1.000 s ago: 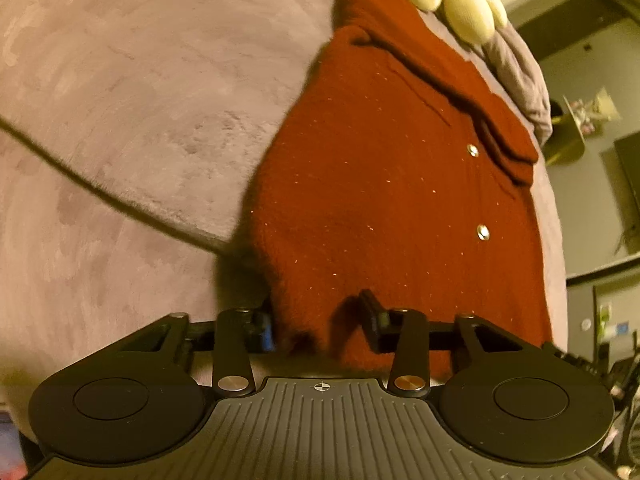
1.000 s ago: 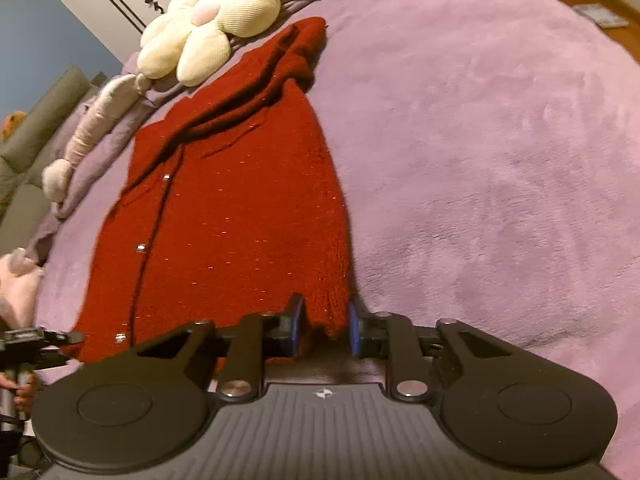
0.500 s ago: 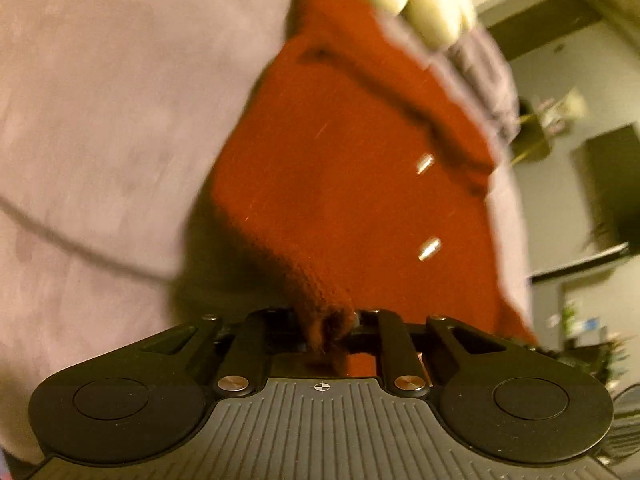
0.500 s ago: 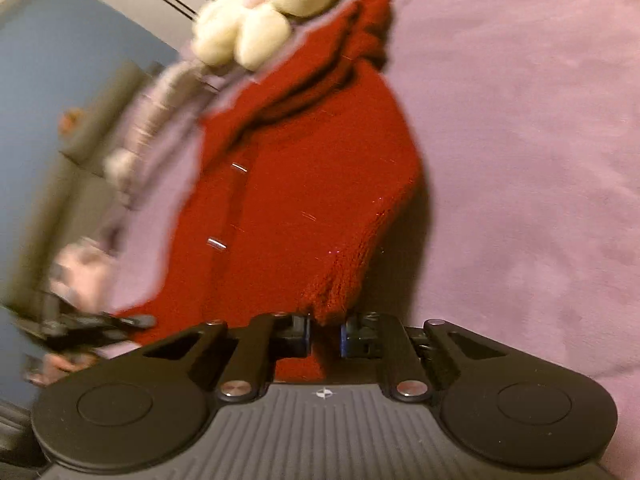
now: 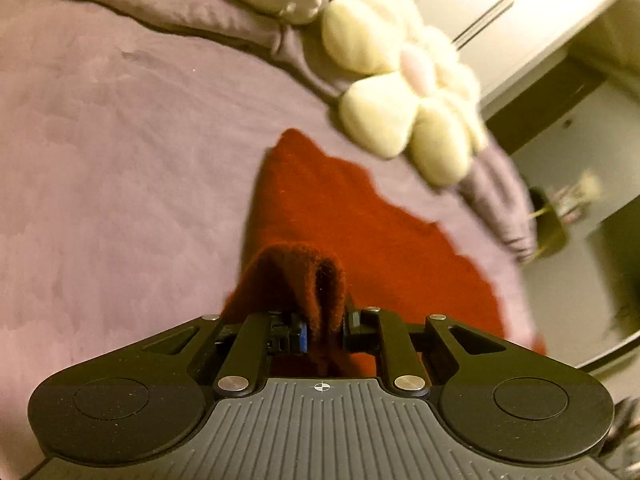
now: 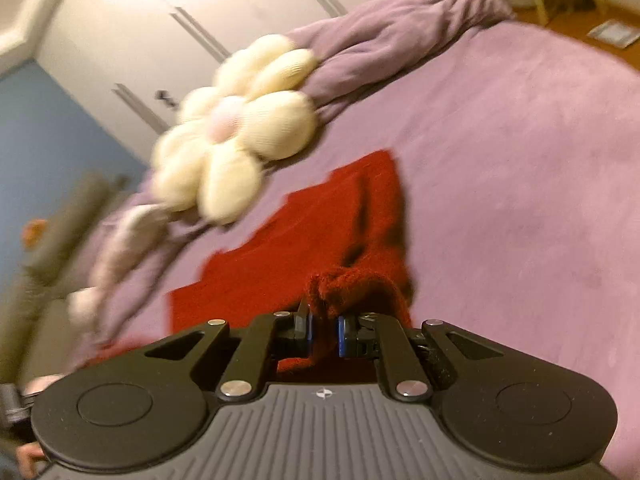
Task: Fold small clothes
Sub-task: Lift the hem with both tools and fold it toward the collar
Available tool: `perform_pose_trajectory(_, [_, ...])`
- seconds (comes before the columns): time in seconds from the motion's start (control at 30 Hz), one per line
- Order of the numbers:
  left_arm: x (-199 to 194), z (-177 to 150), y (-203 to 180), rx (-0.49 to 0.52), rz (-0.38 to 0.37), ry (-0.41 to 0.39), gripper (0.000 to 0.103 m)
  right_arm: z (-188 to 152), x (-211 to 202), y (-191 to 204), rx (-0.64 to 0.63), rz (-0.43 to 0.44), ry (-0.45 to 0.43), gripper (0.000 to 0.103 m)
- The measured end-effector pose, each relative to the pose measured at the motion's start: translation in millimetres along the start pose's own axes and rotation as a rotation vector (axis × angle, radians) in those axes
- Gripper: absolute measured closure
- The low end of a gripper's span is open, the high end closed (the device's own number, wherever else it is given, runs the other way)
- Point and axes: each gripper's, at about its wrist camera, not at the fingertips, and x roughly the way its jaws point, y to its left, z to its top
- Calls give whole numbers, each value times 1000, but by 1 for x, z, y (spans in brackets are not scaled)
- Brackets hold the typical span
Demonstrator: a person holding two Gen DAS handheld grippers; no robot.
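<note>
A dark red knitted cardigan [image 5: 360,220] lies on a purple bedspread [image 5: 120,160]. My left gripper [image 5: 324,330] is shut on a bunched corner of its hem and holds it raised over the garment. My right gripper [image 6: 323,334] is shut on the other hem corner, also lifted; the cardigan [image 6: 320,232] stretches away from it toward the pillows. The hem is carried up over the body of the cardigan, so its buttons are hidden. Both views are motion-blurred.
A cream flower-shaped cushion [image 5: 412,92] lies just beyond the cardigan's far end, also in the right wrist view [image 6: 236,132]. A rumpled purple blanket [image 6: 400,36] runs along the head of the bed. White wardrobe doors [image 6: 160,20] stand behind.
Both grippers closed on the hem corners, lifted them and swept forward toward the cushion, folding the lower part of the cardigan over its upper part. The buttons went out of sight.
</note>
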Motion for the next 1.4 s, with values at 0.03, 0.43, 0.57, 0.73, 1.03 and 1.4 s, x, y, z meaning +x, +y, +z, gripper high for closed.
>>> perform_pose_trajectory(0.03, [6,-1,-3,32,21,1,77,2,7,-1,-9,-14,-5,92])
perform_pose_trajectory(0.43, [9,-4,45,160,-51,-53,8,-1,14,-24,-313,-77,-15,29])
perform_pose_trajectory(0.57, [47,-2,59,91,-21,41,8,-2,32,-14,-360,-41,2,24])
perform_pose_trajectory(0.73, [59,-2,58,39,-90,86,47,-6,51,-2,-415,-55,20,33])
perform_pose_trajectory(1.03, [40,-3,25,191,14,69,88,-18,44,17,-526,-137,11,95])
perform_pose_trajectory(1.4, [-49,41,-73,377,-114,-249,89,22,-21,77,-552,-26,-277,96])
